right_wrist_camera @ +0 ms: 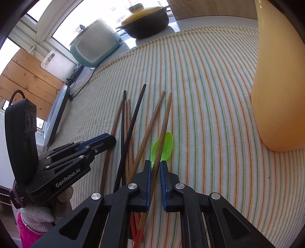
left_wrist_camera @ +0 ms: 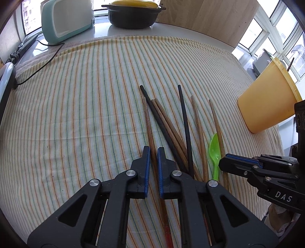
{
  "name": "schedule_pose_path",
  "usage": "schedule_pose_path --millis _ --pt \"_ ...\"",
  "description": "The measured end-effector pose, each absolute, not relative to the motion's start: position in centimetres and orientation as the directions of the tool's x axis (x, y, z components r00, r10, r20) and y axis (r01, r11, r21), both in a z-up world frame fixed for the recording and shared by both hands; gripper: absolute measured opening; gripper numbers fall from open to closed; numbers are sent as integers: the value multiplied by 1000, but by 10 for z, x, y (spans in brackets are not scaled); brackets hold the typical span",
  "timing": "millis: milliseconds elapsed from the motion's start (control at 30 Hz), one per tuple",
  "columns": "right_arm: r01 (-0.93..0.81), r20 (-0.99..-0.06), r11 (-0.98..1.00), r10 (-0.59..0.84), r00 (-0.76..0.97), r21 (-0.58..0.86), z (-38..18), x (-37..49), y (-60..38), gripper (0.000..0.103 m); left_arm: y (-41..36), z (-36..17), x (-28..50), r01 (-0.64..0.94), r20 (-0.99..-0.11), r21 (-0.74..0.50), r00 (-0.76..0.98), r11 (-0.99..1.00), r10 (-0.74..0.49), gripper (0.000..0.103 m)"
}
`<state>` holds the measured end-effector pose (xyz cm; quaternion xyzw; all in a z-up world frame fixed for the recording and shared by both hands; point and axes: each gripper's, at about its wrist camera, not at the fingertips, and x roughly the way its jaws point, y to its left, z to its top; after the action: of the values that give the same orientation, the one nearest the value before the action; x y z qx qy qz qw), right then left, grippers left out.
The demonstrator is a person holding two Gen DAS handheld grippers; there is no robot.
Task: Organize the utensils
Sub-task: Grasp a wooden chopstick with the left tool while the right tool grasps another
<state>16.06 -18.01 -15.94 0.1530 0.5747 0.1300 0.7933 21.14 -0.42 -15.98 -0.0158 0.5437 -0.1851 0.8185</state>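
Observation:
Several chopsticks, brown wooden ones and two black ones [left_wrist_camera: 184, 122], lie fanned out on the striped cloth [left_wrist_camera: 76, 114]. My left gripper [left_wrist_camera: 154, 152] is shut on the leftmost brown chopstick [left_wrist_camera: 148, 122], which runs between its blue pads. My right gripper [right_wrist_camera: 155, 165] is shut on the rightmost brown chopstick [right_wrist_camera: 165, 118]. This one crosses over a green plastic spoon [right_wrist_camera: 167, 145], also seen in the left wrist view [left_wrist_camera: 213, 148]. Each gripper shows edge-on in the other's view: right gripper [left_wrist_camera: 222, 162], left gripper [right_wrist_camera: 113, 138]. A yellow cup [left_wrist_camera: 266, 103] stands to the right, with one dark stick in it.
A black pot with a yellow lid [left_wrist_camera: 133, 15] and a teal appliance [left_wrist_camera: 64, 21] with a black cable [left_wrist_camera: 43, 64] stand at the back edge. A wooden board [left_wrist_camera: 205, 17] leans behind. The yellow cup [right_wrist_camera: 278, 85] looms close on the right.

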Motion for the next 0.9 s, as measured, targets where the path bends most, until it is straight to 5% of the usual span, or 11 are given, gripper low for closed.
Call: schedule_pose_path --millis 900 --pt "-205 -790 943 332 515 263 -72 118 -188 5 17 -63 167 326 -752 -276 513 904 -414 4"
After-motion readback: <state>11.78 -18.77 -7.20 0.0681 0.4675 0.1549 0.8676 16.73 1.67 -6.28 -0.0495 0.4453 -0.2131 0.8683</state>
